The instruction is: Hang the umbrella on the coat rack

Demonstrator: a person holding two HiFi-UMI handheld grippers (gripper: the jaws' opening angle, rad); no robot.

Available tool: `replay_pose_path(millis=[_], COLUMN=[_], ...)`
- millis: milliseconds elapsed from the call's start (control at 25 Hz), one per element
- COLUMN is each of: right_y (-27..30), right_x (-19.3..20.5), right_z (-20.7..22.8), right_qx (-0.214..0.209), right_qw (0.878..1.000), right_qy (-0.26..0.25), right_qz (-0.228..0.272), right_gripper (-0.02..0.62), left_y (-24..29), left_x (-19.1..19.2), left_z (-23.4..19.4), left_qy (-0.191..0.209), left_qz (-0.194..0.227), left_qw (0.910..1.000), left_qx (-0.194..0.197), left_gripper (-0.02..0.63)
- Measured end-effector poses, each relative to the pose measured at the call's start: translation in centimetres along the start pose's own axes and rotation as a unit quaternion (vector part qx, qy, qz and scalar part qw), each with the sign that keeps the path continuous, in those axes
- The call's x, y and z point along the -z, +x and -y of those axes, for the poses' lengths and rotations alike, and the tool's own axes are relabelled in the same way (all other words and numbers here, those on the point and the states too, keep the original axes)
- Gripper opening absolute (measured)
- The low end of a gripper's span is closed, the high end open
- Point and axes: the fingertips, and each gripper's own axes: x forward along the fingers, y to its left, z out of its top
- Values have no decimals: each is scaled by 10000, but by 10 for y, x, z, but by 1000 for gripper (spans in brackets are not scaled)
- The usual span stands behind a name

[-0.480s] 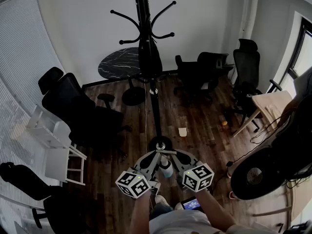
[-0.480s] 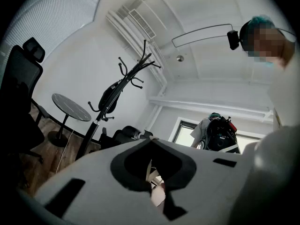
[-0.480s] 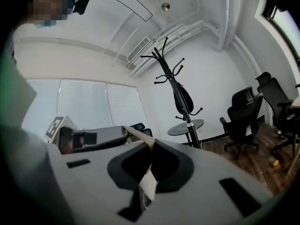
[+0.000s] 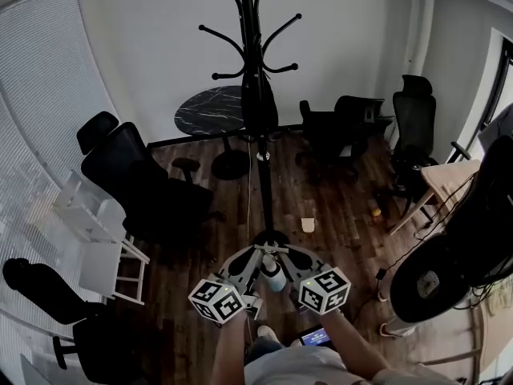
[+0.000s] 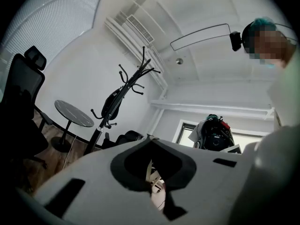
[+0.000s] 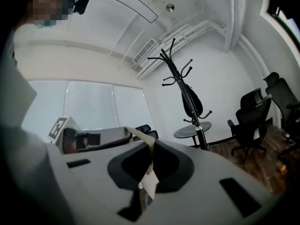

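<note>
- Umbrella [image 4: 258, 103] hangs furled against the rack [image 4: 247, 22] pole, under the hooks.
- Left gripper [image 4: 258, 257], right gripper [image 4: 281, 257]: closed, empty, tips near rack foot.
- Open floor [image 4: 321, 195] rings the foot; chairs [image 4: 136, 179] off both sides.

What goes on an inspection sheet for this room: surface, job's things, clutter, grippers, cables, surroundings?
surface: dark wood floor.
job's things: black umbrella hanging on coat rack.
clutter: small pale object on floor near rack base.
grippers: left gripper and right gripper both shut, nothing held.
cables: thin cord beside the rack pole.
surroundings: office chairs, round table, white shelf, window blinds, fan.
</note>
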Motion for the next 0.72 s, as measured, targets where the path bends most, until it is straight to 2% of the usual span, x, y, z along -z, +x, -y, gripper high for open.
replay_pose_path(millis=[440,720], right_y=[-16,-9], right_x=[5,1], right_z=[3,21], right_qx=[-177,-203], right_qw=[9992,9983], right_qy=[362,543], right_qz=[-24,70], right_gripper=[12,12], left_y=[1,18], left_x=[14,17], left_z=[15,12], left_qy=[-232,-210], left_qz=[-45,-157], left_qw=[9997,9997], left_qx=[-16,-20], left_gripper=[20,18])
